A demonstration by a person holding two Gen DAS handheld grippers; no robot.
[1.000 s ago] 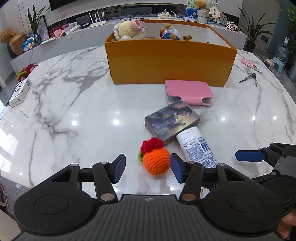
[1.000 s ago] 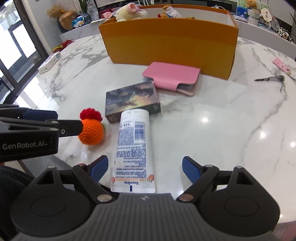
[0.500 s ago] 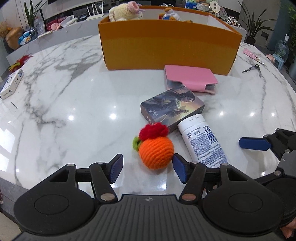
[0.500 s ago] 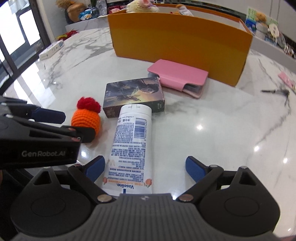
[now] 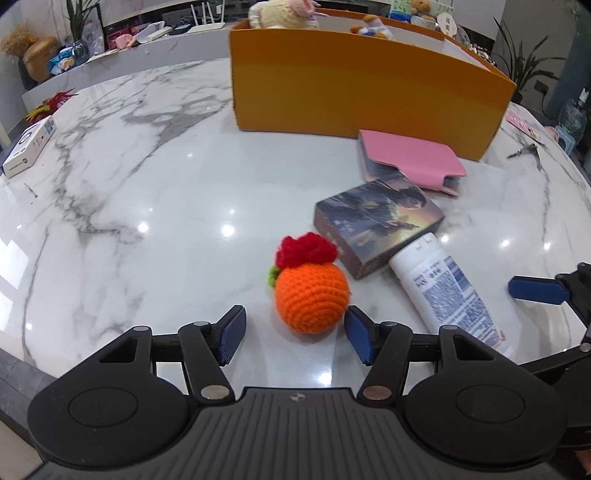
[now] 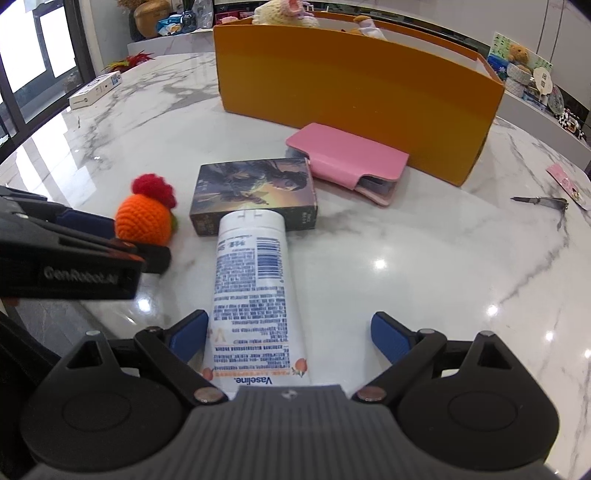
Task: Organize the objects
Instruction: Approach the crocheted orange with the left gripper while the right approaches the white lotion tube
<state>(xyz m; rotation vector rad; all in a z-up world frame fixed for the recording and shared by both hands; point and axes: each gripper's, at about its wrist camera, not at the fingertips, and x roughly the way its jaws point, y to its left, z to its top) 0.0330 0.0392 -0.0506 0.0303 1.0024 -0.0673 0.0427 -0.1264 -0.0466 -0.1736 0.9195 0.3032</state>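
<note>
The orange box (image 5: pixel 369 92) stands open-topped on the marble table (image 5: pixel 147 206), and over its rim show a cream knitted plush (image 5: pixel 280 14) at its left end and a smaller toy with blue and white parts (image 5: pixel 371 27) further right — how deep they sit inside cannot be told. Just in front of the box lies a pink wallet (image 5: pixel 410 160), touching or nearly touching its wall; in front of that, a dark illustrated card box (image 5: pixel 376 225). A white Vaseline tube (image 6: pixel 251 291) lies with its cap end against the card box. The left gripper (image 5: pixel 295 328) is spread wide and holds nothing, the crocheted orange (image 5: pixel 312 295) resting on the table between its fingertips. The right gripper (image 6: pixel 291 336) is likewise wide open, straddling the tube's lower end — its left pad close beside the tube, the right pad well apart.
</note>
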